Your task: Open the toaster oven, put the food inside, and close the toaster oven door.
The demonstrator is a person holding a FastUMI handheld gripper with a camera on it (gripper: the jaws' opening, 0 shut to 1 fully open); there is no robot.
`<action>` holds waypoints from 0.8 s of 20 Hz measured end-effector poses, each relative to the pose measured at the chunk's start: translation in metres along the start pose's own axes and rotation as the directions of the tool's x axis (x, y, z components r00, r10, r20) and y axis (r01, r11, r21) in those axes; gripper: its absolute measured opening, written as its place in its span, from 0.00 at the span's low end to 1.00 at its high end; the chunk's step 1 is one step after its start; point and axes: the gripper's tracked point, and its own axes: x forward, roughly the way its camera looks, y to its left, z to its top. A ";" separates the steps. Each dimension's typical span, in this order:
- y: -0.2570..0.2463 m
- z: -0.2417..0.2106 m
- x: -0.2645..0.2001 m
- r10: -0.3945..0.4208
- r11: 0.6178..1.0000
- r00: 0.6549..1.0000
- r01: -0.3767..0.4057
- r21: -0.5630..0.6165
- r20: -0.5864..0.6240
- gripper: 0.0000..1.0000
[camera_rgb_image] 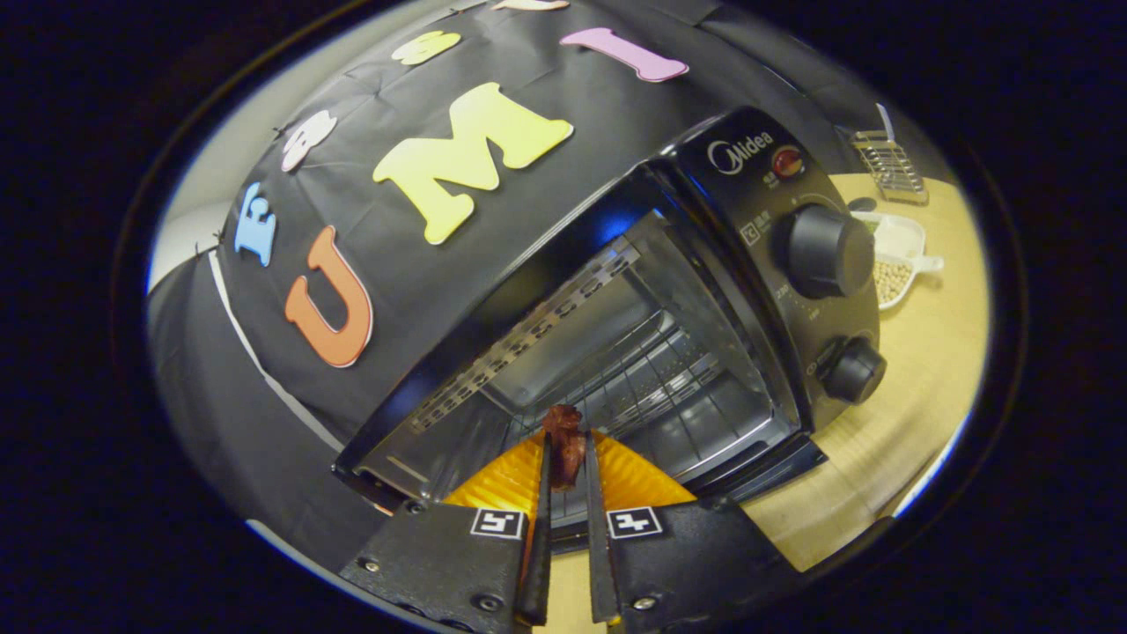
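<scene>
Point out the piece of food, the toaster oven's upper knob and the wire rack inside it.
piece of food (564,443), gripper view, its dark top, between the gripper (565,465) fingers
upper knob (828,251), gripper view, its front face
wire rack (656,374), gripper view, bars inside the toaster oven (748,176)

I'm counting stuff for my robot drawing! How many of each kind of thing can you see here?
Toaster oven, door open: 1
Knobs on it: 2
Red light on it: 1
Food, a dark reddish piece held between the fingers: 1
Metal rack on the table: 1
White dish of beans: 1
Total: 7
</scene>
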 end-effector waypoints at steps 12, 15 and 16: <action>0.003 0.035 -0.072 -0.084 0.966 0.990 0.109 -0.236 0.113 0.88; 0.008 0.028 -0.103 -0.094 0.929 0.990 0.126 -0.348 0.108 0.93; 0.011 0.023 -0.112 -0.091 0.915 0.992 0.120 -0.386 0.093 0.93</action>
